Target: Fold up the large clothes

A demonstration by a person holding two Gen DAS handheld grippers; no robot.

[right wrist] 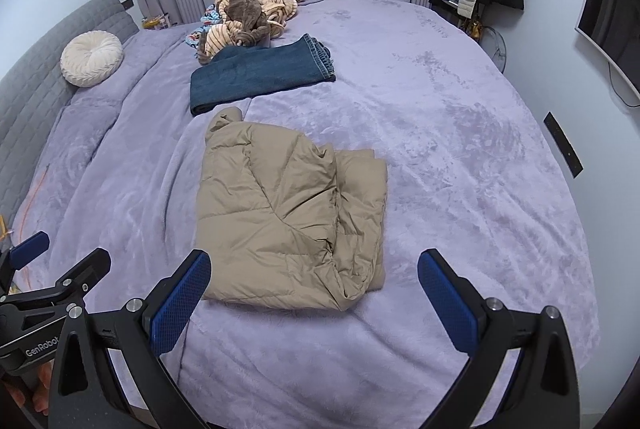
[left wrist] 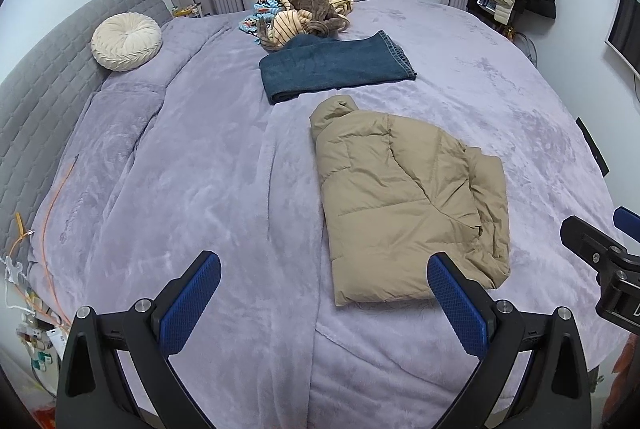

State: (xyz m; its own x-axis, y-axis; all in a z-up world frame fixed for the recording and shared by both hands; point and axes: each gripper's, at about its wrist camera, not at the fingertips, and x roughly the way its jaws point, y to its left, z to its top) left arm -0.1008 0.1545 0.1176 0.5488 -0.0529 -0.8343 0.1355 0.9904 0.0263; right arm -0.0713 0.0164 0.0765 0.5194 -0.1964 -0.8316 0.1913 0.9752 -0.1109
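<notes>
Across the whole room spreads a bed point(left wrist: 208, 169) under a lilac plush cover, with a grey padded headboard point(left wrist: 52, 77) along its left side. On it, largest first: a tan puffer jacket point(left wrist: 404, 205) lies folded into a rough rectangle near the front edge, collar pointing toward the window; behind it, close by but apart from it, folded blue jeans point(left wrist: 332, 67); behind those, touching the jeans' far edge, a heap of striped and brown clothes point(left wrist: 308, 5); and a round cream cushion point(left wrist: 126, 41) against the headboard. No bins or baskets show; everything sits bare on the cover.

The left gripper point(left wrist: 324, 273) hovers just short of the jacket's near left corner, its right finger overlapping the jacket's hem in the left wrist view; whether it touches cannot be told. Its jaws are spread wide, holding nothing. The right gripper point(right wrist: 314, 269) hovers before the jacket's near edge, the hem lying between its parted, empty fingers. Both point forward over the bed, side by side.
</notes>
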